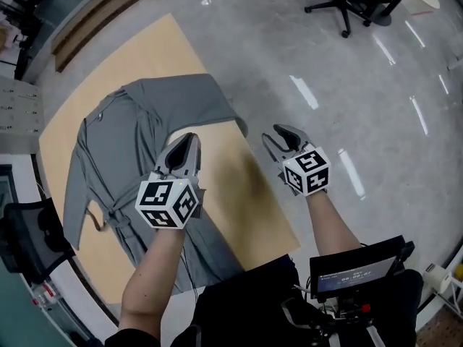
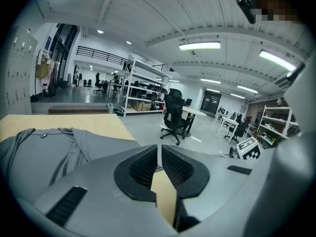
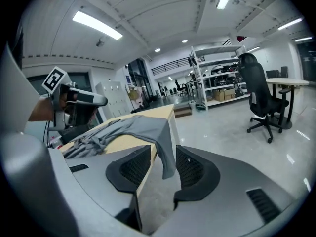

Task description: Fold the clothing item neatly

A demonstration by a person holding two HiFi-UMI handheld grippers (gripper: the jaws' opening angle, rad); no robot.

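**Fig.** Left gripper [image 1: 187, 144], jaws pressed together with nothing between them, hovered over the near side of the grey garment [image 1: 130, 150]. Right gripper [image 1: 286, 139], jaws about half apart and empty, hung beyond the table's edge, over the floor [image 1: 347, 85].

The garment lay spread and unfolded on the tan table [image 1: 239, 186], waist tie [image 1: 108, 215] loose, one sleeve [image 3: 165, 149] draping over the far corner.

Likely hazards:
- The overhanging sleeve could drag cloth off the table if it were tugged outward.
- The closed left jaws would push and rumple the fabric unless they were parted first.
- The loose tie might get caught in a fold.

Surroundings: polished grey concrete floor, office chair [image 3: 261, 100], open shelving [image 3: 217, 78], strip ceiling lights.
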